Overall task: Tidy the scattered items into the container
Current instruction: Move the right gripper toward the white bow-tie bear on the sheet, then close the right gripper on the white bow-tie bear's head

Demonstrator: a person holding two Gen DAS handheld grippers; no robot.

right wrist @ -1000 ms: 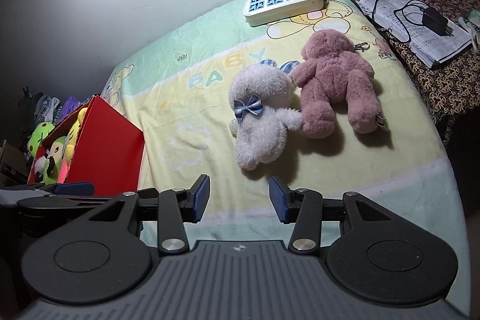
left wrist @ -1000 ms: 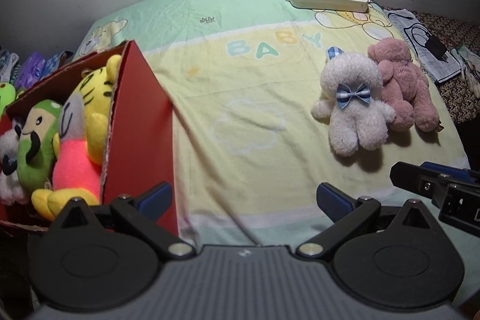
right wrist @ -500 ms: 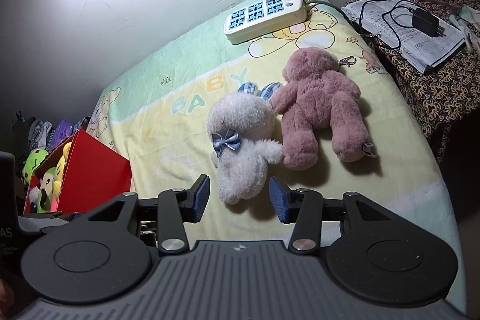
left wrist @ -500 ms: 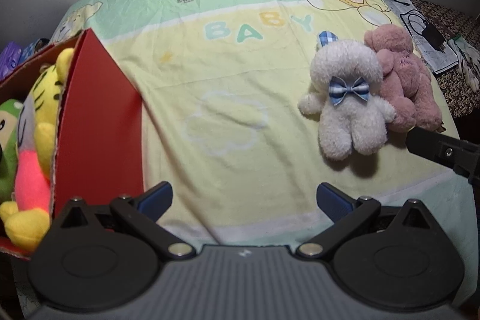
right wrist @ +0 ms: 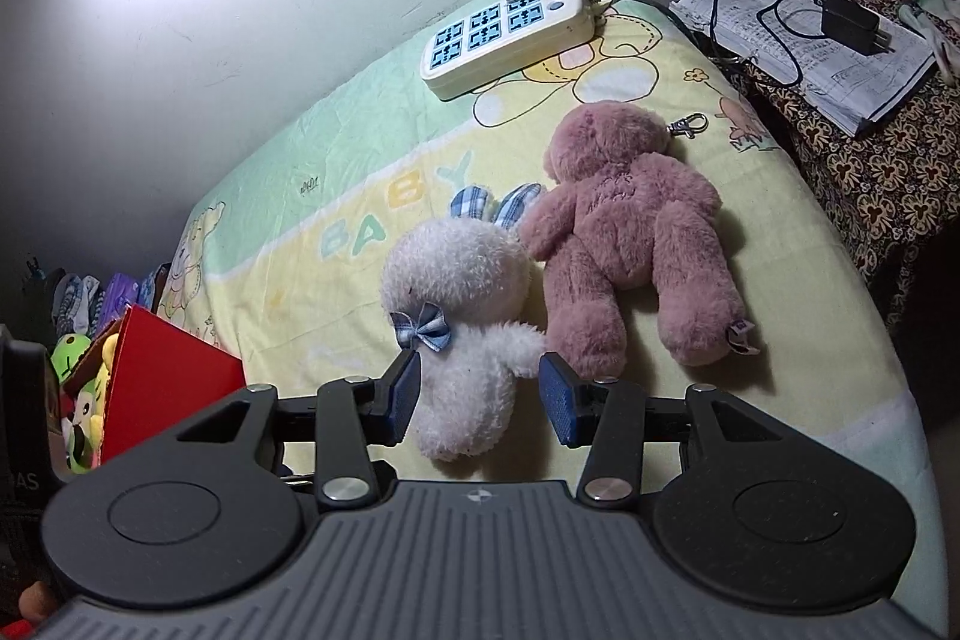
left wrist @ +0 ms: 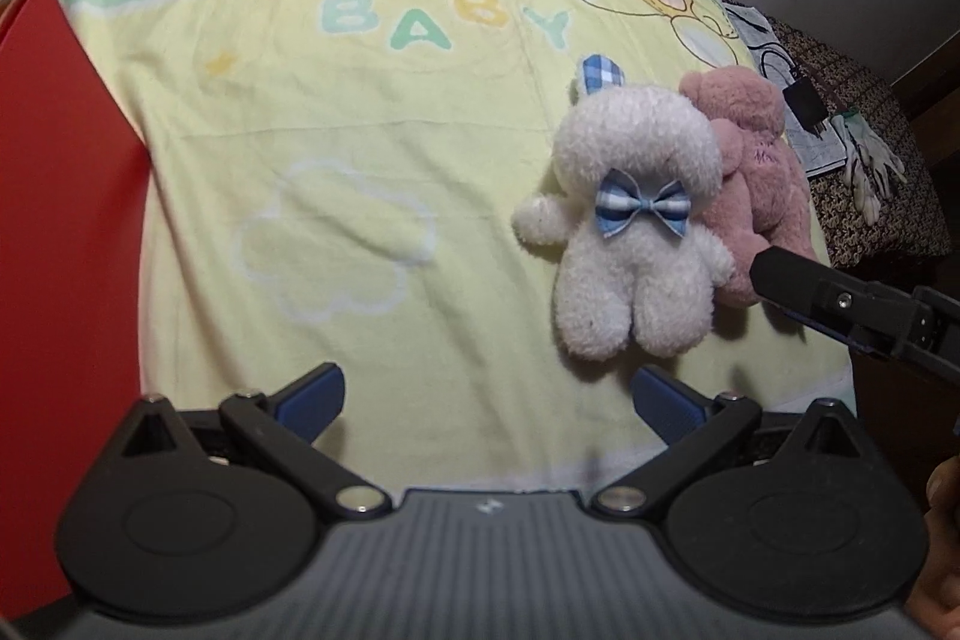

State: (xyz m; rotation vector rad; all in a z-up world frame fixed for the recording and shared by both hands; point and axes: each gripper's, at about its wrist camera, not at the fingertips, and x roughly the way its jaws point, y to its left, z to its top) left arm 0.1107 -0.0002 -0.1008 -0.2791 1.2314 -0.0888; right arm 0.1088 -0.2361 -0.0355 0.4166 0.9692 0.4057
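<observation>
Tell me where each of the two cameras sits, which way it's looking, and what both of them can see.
Left wrist: rides on the left gripper, angled down at the baby blanket; its open fingers and the right gripper's tip show.
Right wrist: rides on the right gripper, looking across the bed; its fingers flank the white plush without clearly pressing it.
Shared: white plush, pink bear, power strip, red box.

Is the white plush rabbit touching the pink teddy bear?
Touching. In the right wrist view the white plush rabbit has its head and arm pressed against the pink teddy bear, no gap.
</observation>
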